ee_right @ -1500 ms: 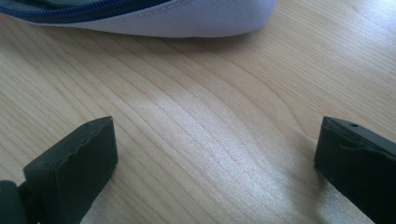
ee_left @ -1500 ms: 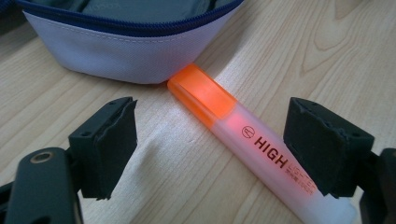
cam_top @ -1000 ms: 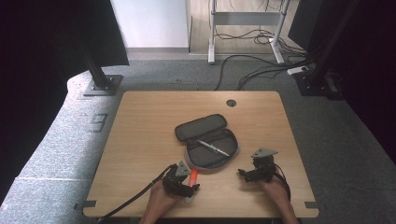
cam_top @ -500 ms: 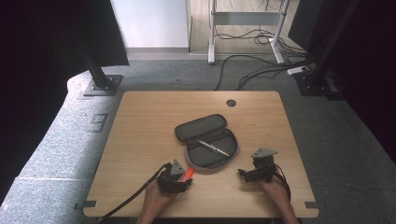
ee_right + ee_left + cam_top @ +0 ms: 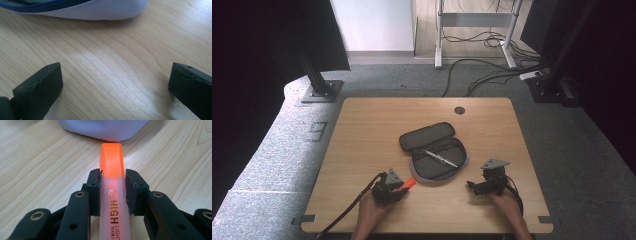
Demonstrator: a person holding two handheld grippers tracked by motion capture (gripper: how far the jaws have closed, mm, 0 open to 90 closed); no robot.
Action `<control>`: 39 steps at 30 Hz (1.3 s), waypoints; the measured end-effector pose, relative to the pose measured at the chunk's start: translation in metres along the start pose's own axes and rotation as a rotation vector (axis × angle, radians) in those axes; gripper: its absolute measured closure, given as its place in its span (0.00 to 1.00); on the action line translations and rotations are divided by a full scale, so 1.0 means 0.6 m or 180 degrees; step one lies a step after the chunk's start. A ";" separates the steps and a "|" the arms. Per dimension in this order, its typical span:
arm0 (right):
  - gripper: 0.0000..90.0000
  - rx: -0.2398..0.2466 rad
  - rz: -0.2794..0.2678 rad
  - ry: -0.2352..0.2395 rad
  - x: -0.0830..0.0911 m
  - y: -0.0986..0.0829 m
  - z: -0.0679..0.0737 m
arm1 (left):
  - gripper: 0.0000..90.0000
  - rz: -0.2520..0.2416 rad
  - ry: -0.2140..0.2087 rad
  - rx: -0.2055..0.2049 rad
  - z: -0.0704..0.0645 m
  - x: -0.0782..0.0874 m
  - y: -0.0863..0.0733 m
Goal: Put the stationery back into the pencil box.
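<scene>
An orange highlighter (image 5: 111,167) lies between the jaws of my left gripper (image 5: 113,178), which is shut on its pale barrel; the orange cap points at the grey edge of the pencil case (image 5: 105,128). In the high view the left gripper (image 5: 400,188) sits near the front edge, with the highlighter (image 5: 410,182) just short of the open dark pencil case (image 5: 447,167). A silver pen (image 5: 439,158) lies inside the case. My right gripper (image 5: 472,186) rests to the right of the case, open, with bare wood between its jaws (image 5: 116,77) and the case (image 5: 100,11) ahead.
The wooden table (image 5: 362,130) has a round cable hole (image 5: 459,110) at the back. Black stands and cables stand on the floor beyond it. A cable (image 5: 347,210) trails from the left gripper over the front edge.
My left gripper has slid a little to the left with the highlighter in it. The right gripper has stayed put.
</scene>
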State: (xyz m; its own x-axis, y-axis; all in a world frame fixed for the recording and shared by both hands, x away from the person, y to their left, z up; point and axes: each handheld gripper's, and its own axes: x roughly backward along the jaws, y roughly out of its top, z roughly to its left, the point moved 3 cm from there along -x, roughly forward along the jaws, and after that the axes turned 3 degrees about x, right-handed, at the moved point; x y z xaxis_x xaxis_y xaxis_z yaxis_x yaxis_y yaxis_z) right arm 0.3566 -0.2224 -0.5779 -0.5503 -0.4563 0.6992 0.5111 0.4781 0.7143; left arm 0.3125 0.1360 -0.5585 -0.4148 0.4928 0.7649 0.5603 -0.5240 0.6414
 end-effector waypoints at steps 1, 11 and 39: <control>0.00 0.0000 0.0001 0.0000 0.000 0.000 0.000 | 0.74 0.0006 -0.0008 -0.0011 0.001 0.000 0.000; 0.00 0.0000 0.0000 0.0000 0.000 0.000 0.000 | 0.74 -0.0055 0.0065 -0.0025 0.017 0.023 -0.004; 0.00 0.0000 -0.0001 0.0000 0.000 0.000 0.000 | 0.74 -0.0322 -0.0313 -0.0053 0.013 0.057 0.058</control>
State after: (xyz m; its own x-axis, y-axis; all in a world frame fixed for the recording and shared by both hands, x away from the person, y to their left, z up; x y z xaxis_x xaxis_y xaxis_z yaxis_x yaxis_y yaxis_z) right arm 0.3567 -0.2224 -0.5779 -0.5503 -0.4565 0.6991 0.5110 0.4780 0.7144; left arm 0.3235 0.1399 -0.5102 -0.3958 0.6090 0.6873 0.5069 -0.4792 0.7165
